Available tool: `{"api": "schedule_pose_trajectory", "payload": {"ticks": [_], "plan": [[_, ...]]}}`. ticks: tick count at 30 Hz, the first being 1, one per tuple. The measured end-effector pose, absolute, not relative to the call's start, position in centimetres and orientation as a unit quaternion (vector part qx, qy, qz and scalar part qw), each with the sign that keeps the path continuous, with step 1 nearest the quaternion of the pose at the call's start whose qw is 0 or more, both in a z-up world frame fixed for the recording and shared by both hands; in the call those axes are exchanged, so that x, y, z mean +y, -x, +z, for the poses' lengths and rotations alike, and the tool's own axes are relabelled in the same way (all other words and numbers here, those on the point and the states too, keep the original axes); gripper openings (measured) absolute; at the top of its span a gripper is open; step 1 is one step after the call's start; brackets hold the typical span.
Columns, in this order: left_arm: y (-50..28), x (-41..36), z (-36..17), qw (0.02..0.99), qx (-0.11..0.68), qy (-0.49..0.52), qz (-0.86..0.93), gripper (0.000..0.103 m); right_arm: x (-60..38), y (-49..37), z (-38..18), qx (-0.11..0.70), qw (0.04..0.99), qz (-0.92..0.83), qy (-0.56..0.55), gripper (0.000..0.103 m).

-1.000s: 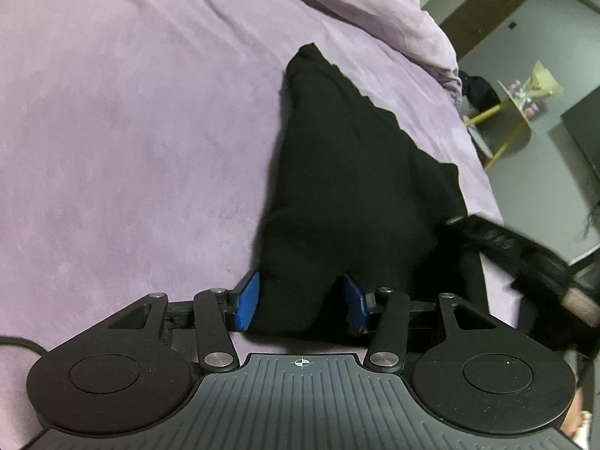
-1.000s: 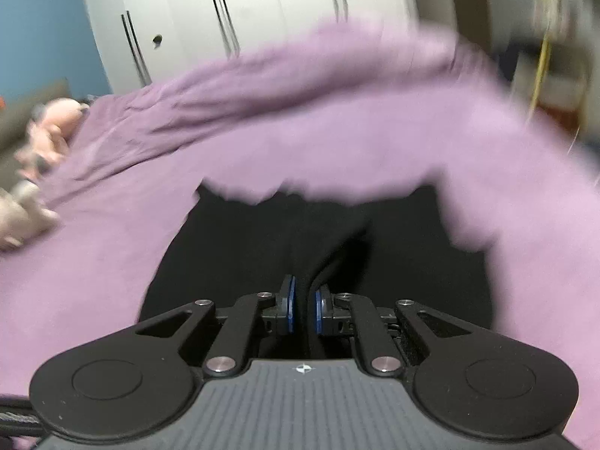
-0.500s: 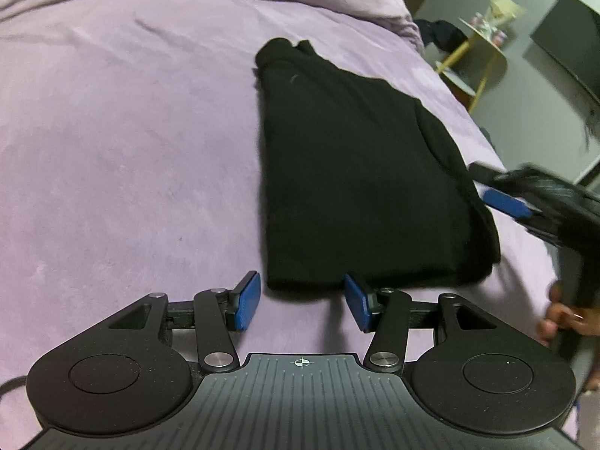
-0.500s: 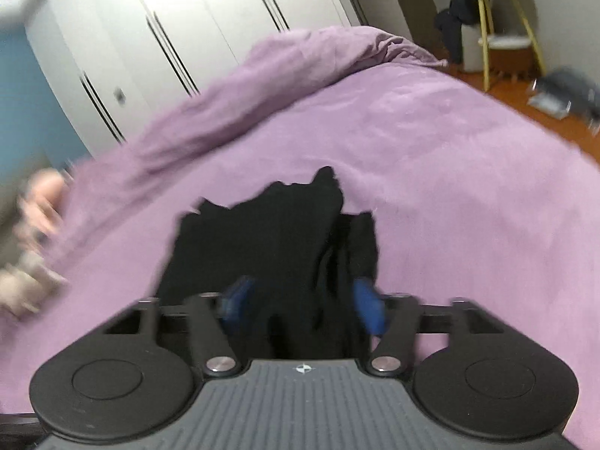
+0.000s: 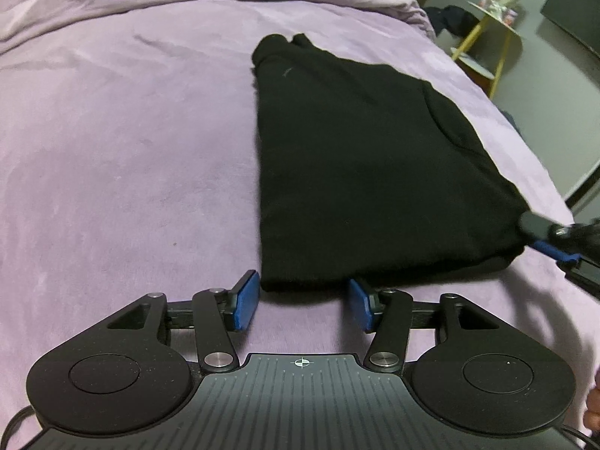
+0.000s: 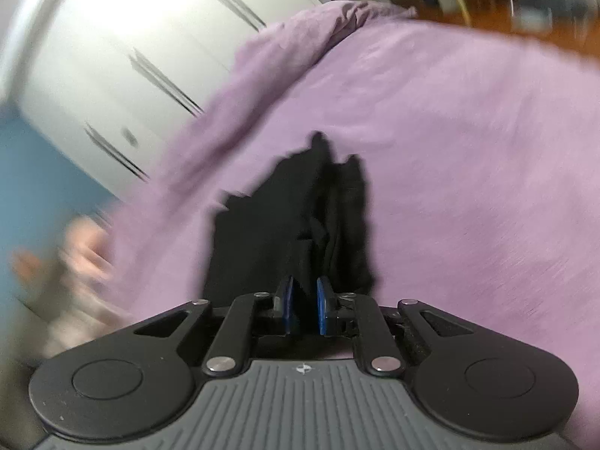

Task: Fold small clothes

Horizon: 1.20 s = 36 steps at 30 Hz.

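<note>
**Q:** What is on the bed, and where does it lie?

**A:** A black garment [image 5: 360, 172], folded into a rough rectangle, lies flat on a purple bedspread [image 5: 123, 150]. Its near edge sits just ahead of the left gripper [image 5: 303, 307], and its far end bunches into a small lump toward the top of the bed.

**Q:** What are the two tools doing?

**A:** The left gripper's blue pads are spread apart and hold nothing; the cloth's near edge lies just beyond the gap between them. The right gripper [image 6: 303, 309] has its pads drawn close with only a narrow slit between, and black cloth sits right at them. The right wrist view is blurred, so I cannot tell whether it is pinching the cloth. In the left wrist view it appears at the garment's near right corner.

**Q:** How would the garment likely handle?

**A:** It looks soft, limp and light, probably a thick knit. It should drape and sag when lifted and will not hold a shape, though it is unlikely to be slippery or fragile. The two near corners seem the best places to pinch, catching all layers so the fold does not fall open.
</note>
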<state>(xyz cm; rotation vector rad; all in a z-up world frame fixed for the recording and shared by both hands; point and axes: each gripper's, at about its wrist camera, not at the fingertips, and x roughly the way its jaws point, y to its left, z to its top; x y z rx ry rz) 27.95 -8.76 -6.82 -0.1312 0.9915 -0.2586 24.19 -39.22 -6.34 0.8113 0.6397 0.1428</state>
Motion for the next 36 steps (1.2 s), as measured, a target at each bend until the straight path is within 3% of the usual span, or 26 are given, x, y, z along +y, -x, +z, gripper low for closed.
{"api": "schedule_pose_trajectory", "payload": {"ticks": [7, 12, 14, 24, 25, 29, 33, 36], "plan": [[-28.6, -8.1, -6.9, 0.865, 0.483, 0.088, -0.108, 0.055, -39.0, -24.3, -8.7, 0.357, 0.873, 0.017, -0.332, 0.012], [-28.7, -8.3, -6.8, 0.865, 0.484, 0.076, -0.106, 0.054, -39.0, -24.1, -8.2, 0.351, 0.869, 0.027, -0.347, 0.024], [-28.7, -8.3, -6.8, 0.865, 0.485, 0.075, -0.106, 0.054, -39.2, -24.0, -8.1, 0.342, 0.866, 0.038, -0.364, 0.036], [-28.8, -8.4, -6.9, 0.864, 0.486, 0.072, -0.108, 0.054, -37.7, -25.6, -7.8, 0.326, 0.877, 0.029, -0.351, 0.041], [-28.8, -8.3, -6.9, 0.864, 0.487, 0.073, -0.109, 0.054, -37.5, -25.9, -7.7, 0.327, 0.878, 0.030, -0.348, 0.041], [-29.0, -8.1, -6.8, 0.862, 0.488, 0.075, -0.110, 0.054, -37.1, -26.2, -7.1, 0.331, 0.885, 0.020, -0.328, 0.012], [-28.9, -7.8, -6.4, 0.867, 0.481, 0.077, -0.105, 0.054, -39.2, -25.6, -8.0, 0.300, 0.829, 0.092, -0.463, 0.008], [-29.0, -7.2, -6.1, 0.867, 0.476, 0.094, -0.109, 0.051, -39.7, -25.6, -8.7, 0.314, 0.825, 0.082, -0.463, 0.008]]}}
